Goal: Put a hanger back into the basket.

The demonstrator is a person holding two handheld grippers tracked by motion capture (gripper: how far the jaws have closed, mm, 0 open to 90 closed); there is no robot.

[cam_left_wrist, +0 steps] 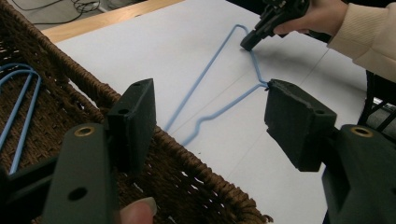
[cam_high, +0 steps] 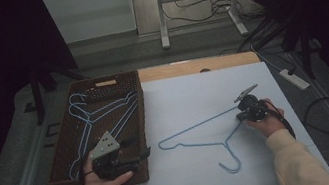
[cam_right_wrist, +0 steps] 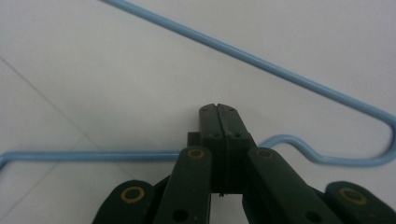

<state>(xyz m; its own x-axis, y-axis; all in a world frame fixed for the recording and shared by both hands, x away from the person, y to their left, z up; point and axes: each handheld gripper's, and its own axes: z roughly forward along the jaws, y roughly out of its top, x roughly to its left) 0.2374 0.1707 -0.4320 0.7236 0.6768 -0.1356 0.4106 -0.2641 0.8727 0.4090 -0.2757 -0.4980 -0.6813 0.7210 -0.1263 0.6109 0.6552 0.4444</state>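
Observation:
A light blue wire hanger (cam_high: 194, 129) lies flat on the white table sheet, its hook pointing toward the person. My right gripper (cam_high: 240, 116) sits at the hanger's right shoulder; in the right gripper view the jaws (cam_right_wrist: 218, 109) are pressed together and the wire (cam_right_wrist: 261, 63) runs in from both sides. The left gripper view shows that tip (cam_left_wrist: 246, 45) down on the wire (cam_left_wrist: 205, 77). My left gripper (cam_high: 136, 148) hovers open over the wicker basket's (cam_high: 141, 111) right rim near its front corner, with nothing between the pads (cam_left_wrist: 210, 100).
Several more blue hangers (cam_high: 88, 120) lie inside the brown basket at the table's left. The basket's woven rim (cam_left_wrist: 187, 158) runs just under the left jaws. A power strip (cam_high: 294, 78) and cables lie on the floor to the right, and a desk frame stands behind the table.

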